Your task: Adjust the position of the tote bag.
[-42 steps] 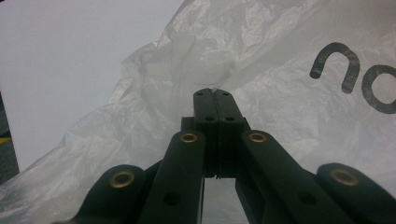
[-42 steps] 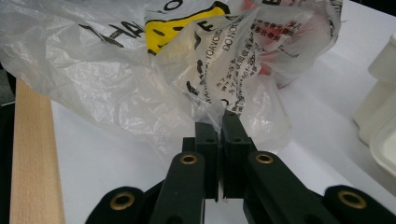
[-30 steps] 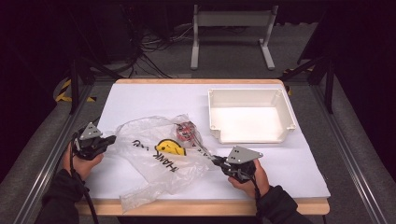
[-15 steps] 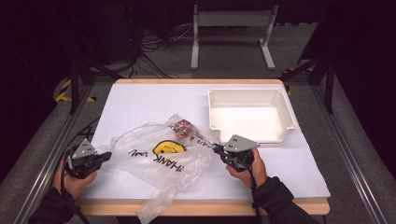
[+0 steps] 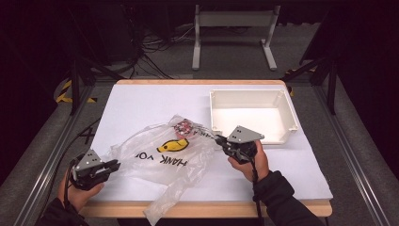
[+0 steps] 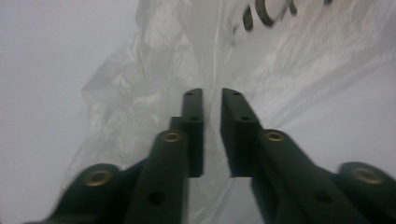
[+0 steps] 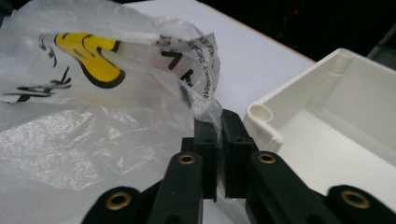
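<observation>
While right claw (image 7: 218, 122) pinches plastic bag (image 5: 155, 155) edge, left claw (image 6: 212, 100) just parted, released, bag beneath.

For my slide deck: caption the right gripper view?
Right gripper pinching the clear plastic bag beside the white bin.

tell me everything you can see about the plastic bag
The plastic bag is thin, clear, crinkled film printed with a yellow smiley and black lettering, lying spread on the white table left of the white bin. A small red-patterned item shows through it. The right hand-held gripper pinches its upper edge, lifting it. The left hand-held gripper has just been opening; film lies between its jaws, unpressed.
</observation>
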Demonstrator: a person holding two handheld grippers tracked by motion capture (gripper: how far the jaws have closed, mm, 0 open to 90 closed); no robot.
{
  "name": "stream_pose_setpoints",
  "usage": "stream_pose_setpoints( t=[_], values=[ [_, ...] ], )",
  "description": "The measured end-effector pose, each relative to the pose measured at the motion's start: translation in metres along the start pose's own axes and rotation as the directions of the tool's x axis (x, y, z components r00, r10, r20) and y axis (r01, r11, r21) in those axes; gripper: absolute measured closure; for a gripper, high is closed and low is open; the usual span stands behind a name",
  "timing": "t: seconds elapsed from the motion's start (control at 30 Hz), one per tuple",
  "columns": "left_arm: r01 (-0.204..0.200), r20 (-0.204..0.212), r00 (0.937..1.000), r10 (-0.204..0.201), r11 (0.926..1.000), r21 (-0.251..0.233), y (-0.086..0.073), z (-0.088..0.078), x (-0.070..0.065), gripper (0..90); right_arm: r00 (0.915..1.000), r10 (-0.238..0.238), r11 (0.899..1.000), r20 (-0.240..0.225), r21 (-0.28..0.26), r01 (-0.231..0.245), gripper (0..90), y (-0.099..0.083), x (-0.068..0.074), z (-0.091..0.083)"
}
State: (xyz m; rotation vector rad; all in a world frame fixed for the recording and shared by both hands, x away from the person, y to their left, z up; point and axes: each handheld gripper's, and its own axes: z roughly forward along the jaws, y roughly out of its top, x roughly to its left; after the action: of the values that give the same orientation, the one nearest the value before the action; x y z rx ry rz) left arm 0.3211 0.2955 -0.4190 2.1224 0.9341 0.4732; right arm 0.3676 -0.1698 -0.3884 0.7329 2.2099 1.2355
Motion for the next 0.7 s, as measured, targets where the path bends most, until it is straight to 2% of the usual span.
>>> stream_pose_setpoints(
  t=[0.03, 0.07, 0.1, 0.13, 0.17, 0.23, 0.27, 0.37, 0.43, 0.47, 0.5, 0.57, 0.63, 0.67, 0.7],
  values=[
    [-0.003, 0.010, 0.9999, 0.004, 0.9997, -0.024, 0.003, -0.003, 0.000, 69.4, 0.9999, -0.002, 1.000, -0.014, 0.011, 0.003, 80.5, -0.002, 0.001, 0.000],
    [-0.026, 0.018, 0.9995, 0.027, 0.9986, -0.046, 0.007, -0.006, 0.001, 65.8, 0.9997, -0.011, 1.000, -0.021, 0.021, 0.011, 75.7, -0.004, 0.002, 0.000],
    [-0.027, 0.015, 0.9995, 0.028, 0.9978, -0.060, 0.011, -0.008, 0.001, 60.3, 0.9997, -0.017, 0.999, -0.017, 0.030, 0.018, 68.4, -0.006, 0.003, 0.000],
    [-0.016, 0.006, 0.9999, 0.016, 0.9981, -0.059, 0.017, -0.009, 0.000, 52.3, 0.9998, -0.012, 0.999, -0.016, 0.037, 0.012, 61.2, -0.008, 0.004, 0.000],
    [-0.034, 0.007, 0.9994, 0.034, 0.9977, -0.058, 0.021, -0.010, 0.000, 46.7, 0.9998, -0.006, 0.999, -0.018, 0.039, 0.007, 55.3, -0.009, 0.004, -0.001],
    [-0.046, -0.023, 0.9987, 0.045, 0.9966, -0.069, 0.033, -0.008, -0.004, 39.7, 0.9998, -0.002, 0.999, -0.019, 0.035, 0.002, 49.7, -0.009, 0.004, -0.005],
    [-0.052, -0.022, 0.9985, 0.051, 0.9964, -0.066, 0.042, -0.005, -0.005, 33.1, 0.9999, -0.001, 1.000, -0.011, 0.029, 0.002, 46.3, -0.009, 0.005, -0.008],
    [-0.076, -0.023, 0.9970, 0.074, 0.9940, -0.079, 0.059, 0.004, -0.007, 30.4, 1.0000, -0.010, 1.000, 0.000, -0.005, 0.010, 46.1, -0.006, 0.007, -0.023],
    [-0.084, 0.009, 0.9964, 0.085, 0.9931, -0.082, 0.070, 0.014, -0.006, 28.6, 0.9995, -0.023, 0.999, -0.022, -0.026, 0.023, 50.8, -0.005, 0.009, -0.033],
    [-0.084, 0.009, 0.9964, 0.085, 0.9931, -0.082, 0.070, 0.014, -0.006, 28.1, 0.9995, -0.023, 0.999, -0.022, -0.026, 0.023, 50.8, -0.005, 0.009, -0.033],
    [-0.085, 0.025, 0.9959, 0.087, 0.9937, -0.074, 0.079, 0.025, -0.004, 28.1, 0.9984, -0.031, 0.999, -0.048, -0.034, 0.029, 63.7, -0.006, 0.013, -0.040],
    [-0.100, 0.073, 0.9917, 0.106, 0.9919, -0.078, 0.085, 0.036, -0.002, 27.2, 0.9964, -0.030, 0.999, -0.079, -0.035, 0.027, 70.1, -0.008, 0.018, -0.041],
    [-0.097, 0.064, 0.9929, 0.101, 0.9936, -0.058, 0.089, 0.046, 0.000, 27.1, 0.9924, -0.026, 1.000, -0.120, -0.019, 0.024, 70.1, -0.011, 0.027, -0.039],
    [-0.092, 0.064, 0.9935, 0.095, 0.9946, -0.049, 0.090, 0.052, 0.002, 27.1, 0.9914, -0.028, 1.000, -0.128, -0.011, 0.027, 67.2, -0.013, 0.030, -0.037],
    [-0.076, 0.064, 0.9949, 0.078, 0.9966, -0.033, 0.091, 0.058, 0.004, 27.1, 0.9902, -0.036, 0.999, -0.135, -0.002, 0.036, 60.3, -0.014, 0.035, -0.035]
  ],
)
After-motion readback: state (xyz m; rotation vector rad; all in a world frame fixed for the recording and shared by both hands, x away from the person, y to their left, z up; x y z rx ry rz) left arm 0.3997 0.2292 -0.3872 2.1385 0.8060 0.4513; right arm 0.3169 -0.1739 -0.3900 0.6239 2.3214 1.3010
